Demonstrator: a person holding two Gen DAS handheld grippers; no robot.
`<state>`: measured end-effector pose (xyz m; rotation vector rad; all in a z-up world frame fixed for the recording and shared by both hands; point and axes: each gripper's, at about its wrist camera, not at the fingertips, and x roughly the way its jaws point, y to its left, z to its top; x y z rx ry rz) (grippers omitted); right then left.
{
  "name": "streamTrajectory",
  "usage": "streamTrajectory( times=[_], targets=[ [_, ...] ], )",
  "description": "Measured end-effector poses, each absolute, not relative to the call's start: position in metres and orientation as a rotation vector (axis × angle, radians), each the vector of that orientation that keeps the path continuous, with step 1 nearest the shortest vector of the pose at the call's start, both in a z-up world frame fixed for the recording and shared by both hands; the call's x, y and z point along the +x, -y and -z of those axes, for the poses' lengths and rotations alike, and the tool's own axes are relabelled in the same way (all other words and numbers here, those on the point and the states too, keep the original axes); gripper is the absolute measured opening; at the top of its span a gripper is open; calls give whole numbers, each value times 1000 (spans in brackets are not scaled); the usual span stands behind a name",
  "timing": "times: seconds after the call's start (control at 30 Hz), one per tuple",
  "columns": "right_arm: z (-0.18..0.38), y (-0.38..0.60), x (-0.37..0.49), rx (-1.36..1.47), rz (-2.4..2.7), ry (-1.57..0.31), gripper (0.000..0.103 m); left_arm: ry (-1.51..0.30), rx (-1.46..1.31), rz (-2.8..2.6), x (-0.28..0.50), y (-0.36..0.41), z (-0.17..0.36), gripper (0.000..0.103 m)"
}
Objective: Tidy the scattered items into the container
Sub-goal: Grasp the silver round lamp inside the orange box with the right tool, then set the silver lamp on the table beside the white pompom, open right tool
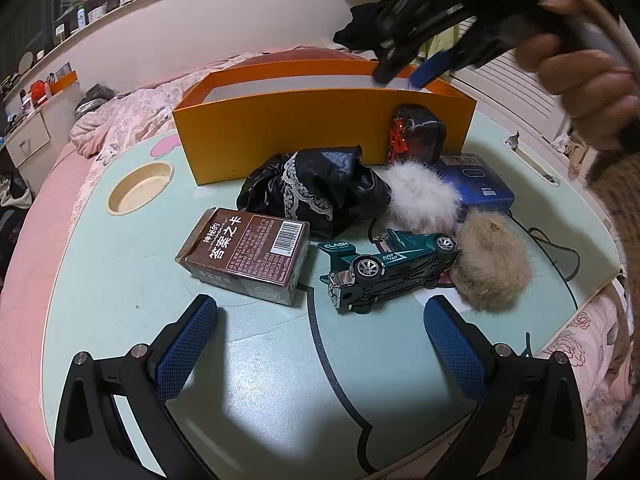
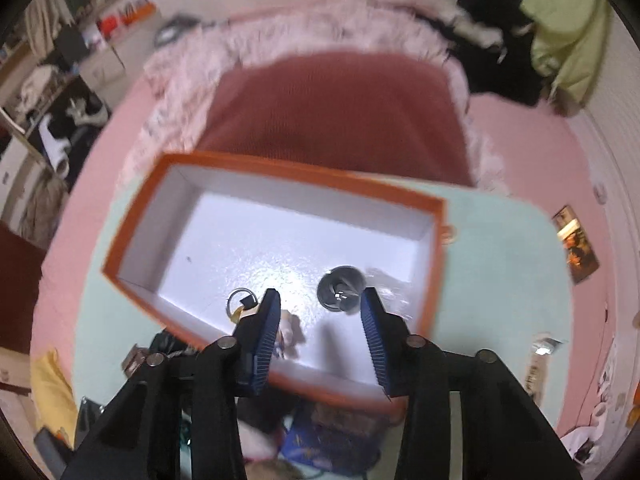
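An orange box (image 1: 280, 136) with a white inside stands at the back of the pale green table (image 1: 120, 280). In front of it lie a brown card box (image 1: 248, 256), a green toy car (image 1: 392, 268), a black lacy cloth (image 1: 316, 192), a white fur ball (image 1: 420, 196), a tan fur ball (image 1: 492, 260), a blue box (image 1: 480, 180) and a dark case (image 1: 420, 132). My left gripper (image 1: 320, 300) hangs open before the card box and car. My right gripper (image 1: 400, 78) hovers over the orange box (image 2: 132, 240), jaws apart and empty (image 2: 320, 292). A keyring (image 2: 240, 300) and a grey round thing (image 2: 342, 288) lie inside.
A round cup recess (image 1: 140, 188) is sunk into the table's left side. A person's hand (image 1: 580, 80) holds the right gripper at the upper right. A pink bed (image 2: 520, 152) with a dark red cushion (image 2: 332, 112) surrounds the table. The right wrist view is blurred.
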<state>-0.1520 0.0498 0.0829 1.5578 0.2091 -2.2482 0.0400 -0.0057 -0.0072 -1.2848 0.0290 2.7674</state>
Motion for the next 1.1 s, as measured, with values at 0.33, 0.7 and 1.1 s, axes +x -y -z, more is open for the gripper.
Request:
streamTrajectory(
  times=[0.33, 0.7, 1.1],
  targets=[
    [-43, -23, -179, 1653, 2342, -526, 33, -29, -1282, -2767, 39, 5, 6, 103],
    [-38, -27, -178, 1614, 2284, -490, 26, -26, -1283, -2767, 39, 4, 5, 103],
    [-127, -96, -80, 1173, 2212, -60, 26, -25, -1283, -2768, 39, 4, 5, 103]
  ],
)
